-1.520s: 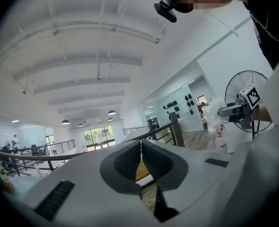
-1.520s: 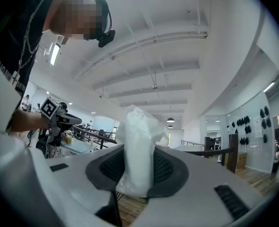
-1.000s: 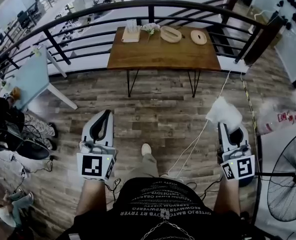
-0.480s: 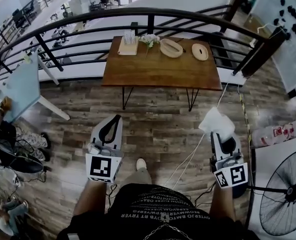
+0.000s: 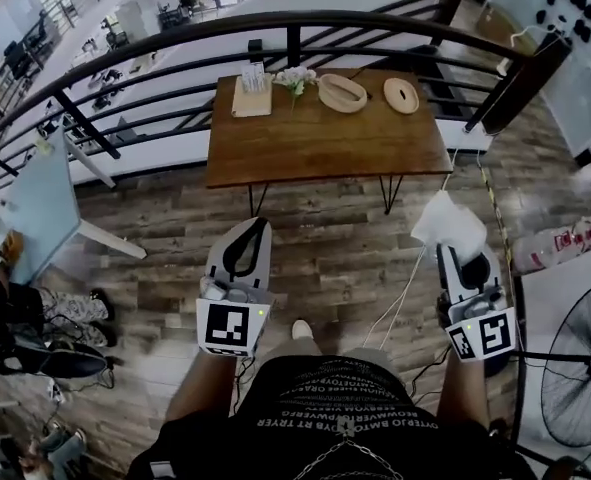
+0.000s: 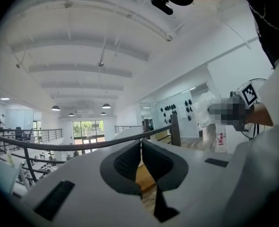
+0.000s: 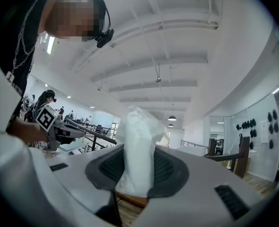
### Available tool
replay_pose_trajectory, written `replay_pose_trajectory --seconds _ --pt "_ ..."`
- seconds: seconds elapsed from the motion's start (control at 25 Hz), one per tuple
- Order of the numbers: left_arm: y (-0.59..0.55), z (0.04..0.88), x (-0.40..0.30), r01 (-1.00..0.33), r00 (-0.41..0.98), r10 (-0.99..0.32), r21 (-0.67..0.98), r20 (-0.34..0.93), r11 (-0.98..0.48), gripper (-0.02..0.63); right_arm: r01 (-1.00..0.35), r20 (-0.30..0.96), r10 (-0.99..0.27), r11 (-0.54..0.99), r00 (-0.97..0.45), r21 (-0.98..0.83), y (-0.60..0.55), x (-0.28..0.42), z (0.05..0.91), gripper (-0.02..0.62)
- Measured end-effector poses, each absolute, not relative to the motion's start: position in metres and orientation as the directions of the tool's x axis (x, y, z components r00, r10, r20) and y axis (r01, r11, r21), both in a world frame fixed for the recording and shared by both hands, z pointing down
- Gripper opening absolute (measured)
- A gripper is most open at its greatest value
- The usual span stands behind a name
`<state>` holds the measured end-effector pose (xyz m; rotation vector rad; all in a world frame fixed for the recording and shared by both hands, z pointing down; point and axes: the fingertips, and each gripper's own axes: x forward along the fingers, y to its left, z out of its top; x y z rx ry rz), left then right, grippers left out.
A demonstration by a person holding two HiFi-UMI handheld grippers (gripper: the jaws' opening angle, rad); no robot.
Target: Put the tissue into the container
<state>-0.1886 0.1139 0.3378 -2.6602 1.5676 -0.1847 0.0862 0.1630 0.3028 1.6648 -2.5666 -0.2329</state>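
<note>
Head view: my right gripper (image 5: 455, 256) carries tissue (image 5: 447, 226) bunched at its tip, over floor (image 5: 325, 238), well short of table (image 5: 325, 158). Oval container (image 5: 342, 94) sits near table's far edge; only this view shows it. My left gripper (image 5: 252, 230) empty.
Left gripper view: jaws pressed together, nothing between.
Right gripper view: pads clamp tissue's lower part, rest puffs out beyond them.

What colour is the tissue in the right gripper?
White tissue, clearest in the right gripper view.

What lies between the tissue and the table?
Only wood floor and a white cable, in the head view; the right gripper holds the tissue short of the table.
</note>
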Motion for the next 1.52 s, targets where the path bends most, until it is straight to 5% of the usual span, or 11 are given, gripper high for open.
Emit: replay_pose_trajectory --seconds 0.44,1.52 --pt "0.103 0.342 -0.163 -0.806 0.583 -0.809 -0.071 0.071 -0.587 0.031 -0.914 -0.012 -0.931 0.356 -0.365 0.197 0.164 0.085 0.298 0.132" --pt "-0.057 0.36 -0.109 -0.849 0.509 -0.854 -0.101 0.108 -0.519 0.031 -0.889 0.039 -0.901 0.432 -0.432 0.148 -0.005 0.149 0.326 0.133"
